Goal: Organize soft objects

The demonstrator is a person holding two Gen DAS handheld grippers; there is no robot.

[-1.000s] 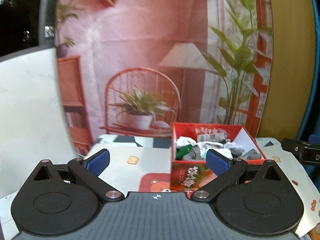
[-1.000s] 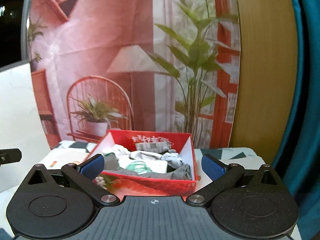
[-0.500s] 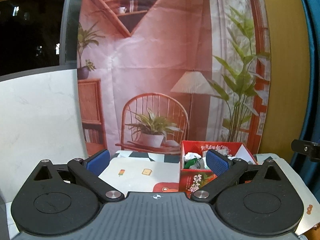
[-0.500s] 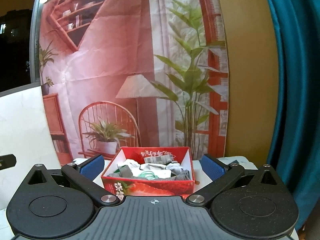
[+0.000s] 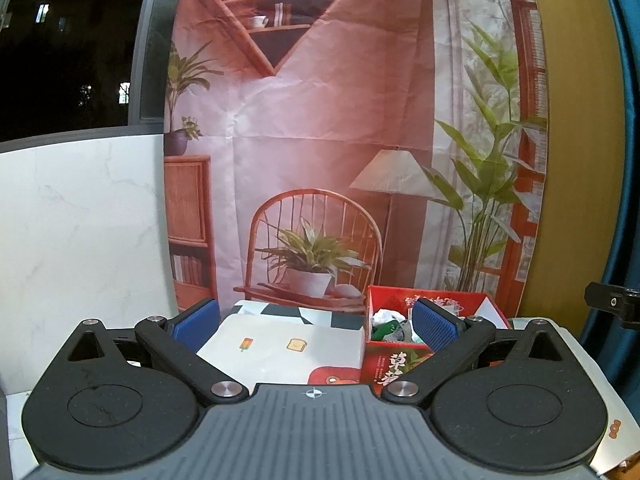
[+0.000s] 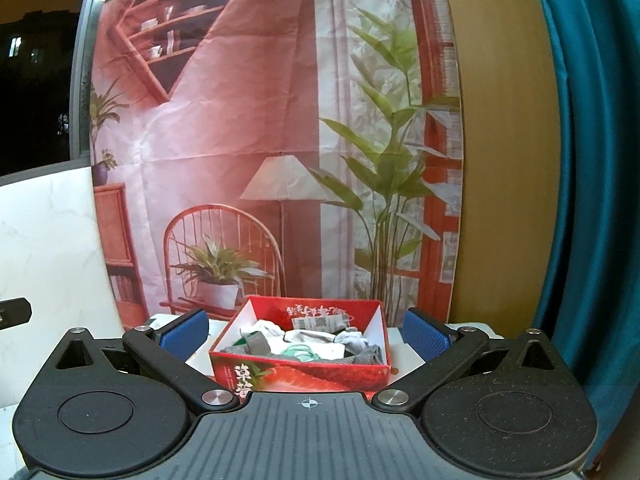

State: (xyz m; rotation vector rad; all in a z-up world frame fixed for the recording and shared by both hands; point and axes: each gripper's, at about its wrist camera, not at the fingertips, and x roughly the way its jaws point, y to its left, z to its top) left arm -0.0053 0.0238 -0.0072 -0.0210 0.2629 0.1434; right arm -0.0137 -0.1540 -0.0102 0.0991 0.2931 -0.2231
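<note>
A red cardboard box [image 6: 300, 376] stands on the table and holds a pile of white, grey and green socks [image 6: 304, 340]. It also shows in the left wrist view [image 5: 396, 364], to the right, with socks [image 5: 386, 322] inside. My left gripper [image 5: 316, 324] is open and empty, back from the box and left of it. My right gripper [image 6: 304, 334] is open and empty, held back from the box, which sits framed between its blue fingertips [image 6: 420, 336].
A white table mat [image 5: 280, 344] with small cartoon prints covers the table left of the box. A printed backdrop [image 5: 320, 140] hangs behind. A white marble panel [image 5: 80, 232] stands at the left and a teal curtain [image 6: 592, 160] at the right.
Both grippers have pulled back and risen away from the box, which looks smaller and lower now. Both stay open and empty.
</note>
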